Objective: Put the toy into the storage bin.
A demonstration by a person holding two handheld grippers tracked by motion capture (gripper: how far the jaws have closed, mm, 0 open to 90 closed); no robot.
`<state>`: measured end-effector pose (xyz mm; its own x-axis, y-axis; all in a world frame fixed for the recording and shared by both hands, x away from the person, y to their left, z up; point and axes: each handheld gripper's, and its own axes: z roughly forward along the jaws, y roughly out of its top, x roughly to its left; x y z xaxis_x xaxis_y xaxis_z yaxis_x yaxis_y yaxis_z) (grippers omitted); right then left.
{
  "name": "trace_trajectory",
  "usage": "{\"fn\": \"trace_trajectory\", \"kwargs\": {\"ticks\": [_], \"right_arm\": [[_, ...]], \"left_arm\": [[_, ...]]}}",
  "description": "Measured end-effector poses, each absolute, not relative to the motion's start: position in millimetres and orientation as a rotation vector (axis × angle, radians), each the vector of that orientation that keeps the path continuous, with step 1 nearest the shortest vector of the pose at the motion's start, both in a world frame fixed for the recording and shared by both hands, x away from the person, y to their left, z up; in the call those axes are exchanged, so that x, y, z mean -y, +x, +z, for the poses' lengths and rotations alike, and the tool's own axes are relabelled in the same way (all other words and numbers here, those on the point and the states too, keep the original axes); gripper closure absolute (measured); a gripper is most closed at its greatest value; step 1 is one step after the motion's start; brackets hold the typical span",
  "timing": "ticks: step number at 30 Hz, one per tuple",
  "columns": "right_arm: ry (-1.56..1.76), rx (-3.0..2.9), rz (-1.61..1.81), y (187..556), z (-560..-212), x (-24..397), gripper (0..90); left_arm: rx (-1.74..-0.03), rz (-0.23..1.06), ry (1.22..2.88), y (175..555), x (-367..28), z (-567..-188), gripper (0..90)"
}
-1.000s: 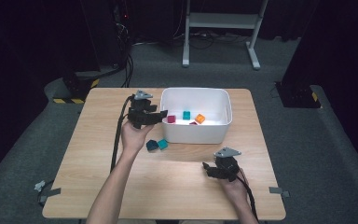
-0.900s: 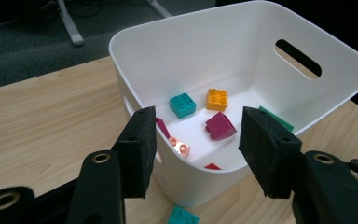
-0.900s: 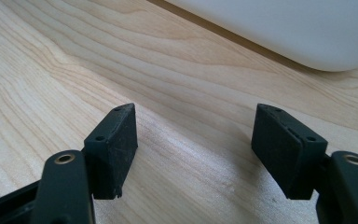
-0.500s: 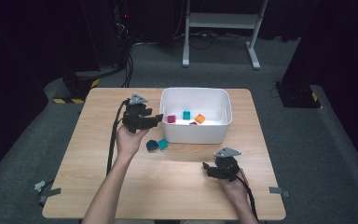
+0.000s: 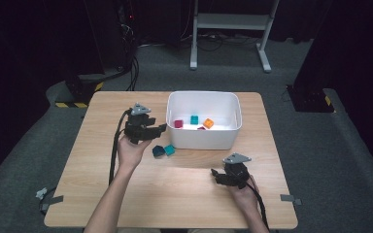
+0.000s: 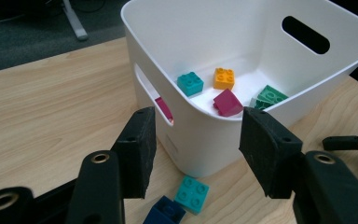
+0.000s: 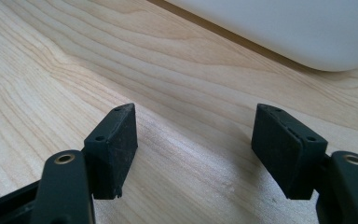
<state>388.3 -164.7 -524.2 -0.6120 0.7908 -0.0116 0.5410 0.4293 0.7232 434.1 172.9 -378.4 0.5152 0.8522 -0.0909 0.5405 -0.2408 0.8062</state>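
The left hand-held gripper [image 5: 161,130] has drawn back from over the white bin [image 5: 204,141] and sunk toward the 2 bricks [image 6: 179,201] just below its empty, parted jaws; likely the next pick; the right hand-held gripper [image 5: 217,175] rests apart on the worktop [image 5: 102,184].

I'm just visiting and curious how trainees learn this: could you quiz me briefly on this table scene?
1. True or false: the left hand-held gripper grips a brick.
2. Which bricks lie on the table outside the white bin? A) orange and magenta B) dark blue and teal C) green and orange
3. What is between the open jaws of the right hand-held gripper?

Key:
1. False; its jaws are open, empty.
2. B: dark blue brick, teal brick.
3. Nothing, just bare wood beneath.
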Motion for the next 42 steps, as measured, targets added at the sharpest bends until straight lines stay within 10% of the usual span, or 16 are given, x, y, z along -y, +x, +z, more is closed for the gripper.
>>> {"fn": "trace_trajectory", "kwargs": {"ticks": [42], "right_arm": [[1.138, -2.338, 0.992, 388.3, -524.2, 164.8, 31.2]], "left_arm": [[-1.333, 0.356, 1.973, 437.6, -179.9, -476.5, 42.4]]}}
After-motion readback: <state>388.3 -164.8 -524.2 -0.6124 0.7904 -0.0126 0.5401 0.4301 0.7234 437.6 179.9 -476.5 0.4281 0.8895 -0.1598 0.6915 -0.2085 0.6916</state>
